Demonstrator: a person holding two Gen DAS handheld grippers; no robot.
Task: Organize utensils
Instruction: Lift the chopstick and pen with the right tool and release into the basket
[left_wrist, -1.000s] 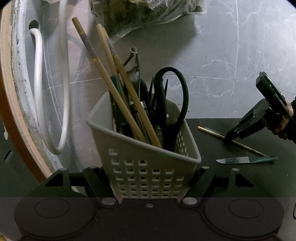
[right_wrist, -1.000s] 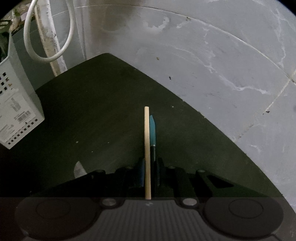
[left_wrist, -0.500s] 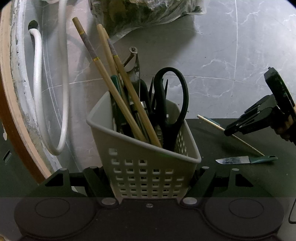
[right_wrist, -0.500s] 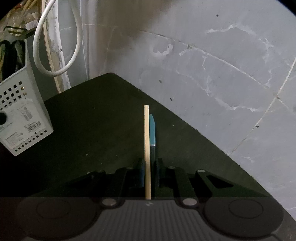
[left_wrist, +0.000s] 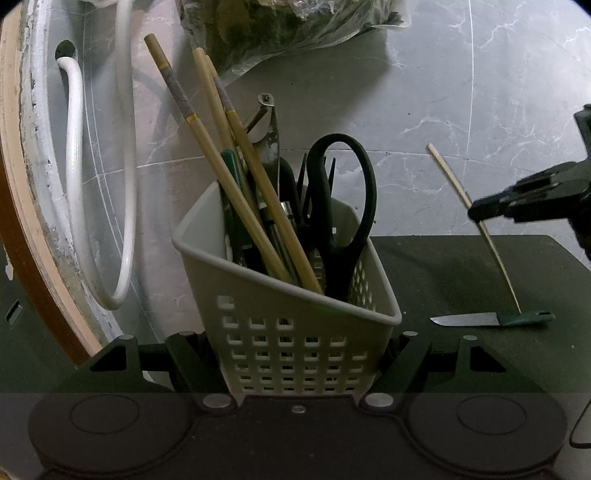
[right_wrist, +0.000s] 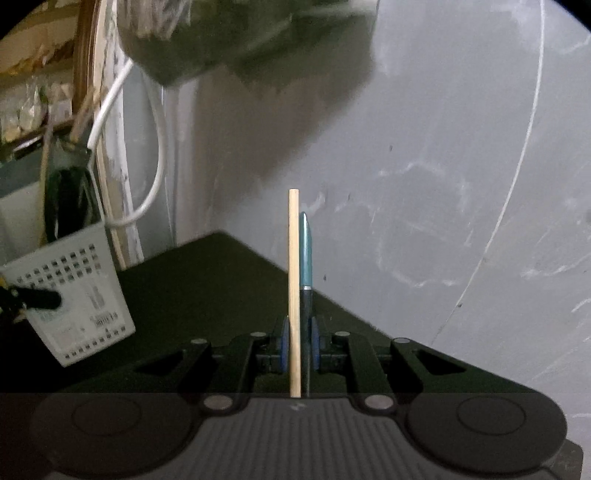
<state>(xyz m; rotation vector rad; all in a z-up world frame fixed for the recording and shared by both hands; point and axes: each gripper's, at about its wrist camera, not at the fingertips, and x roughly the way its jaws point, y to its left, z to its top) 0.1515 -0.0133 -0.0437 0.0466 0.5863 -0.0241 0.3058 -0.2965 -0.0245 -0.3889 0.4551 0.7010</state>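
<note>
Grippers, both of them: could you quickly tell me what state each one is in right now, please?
Left gripper: closed on the basket of utensils.
Right gripper: closed on a chopstick and a teal pen-like thing.

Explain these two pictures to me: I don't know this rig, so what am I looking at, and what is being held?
There is no robot here. A person holds a two-finger gripper in each hand, and each gripper carries a wide-angle camera looking forward along its fingers, so you get one picture per hand. In the left-hand picture, the left gripper clamps a white perforated basket filled with chopsticks, black scissors and other tools. Behind it, on the dark tabletop, lies a small knife with a green handle. In the right-hand picture, the right gripper pinches a wooden chopstick together with a teal pen-like item. That gripper also shows at the left picture's right edge.
</note>
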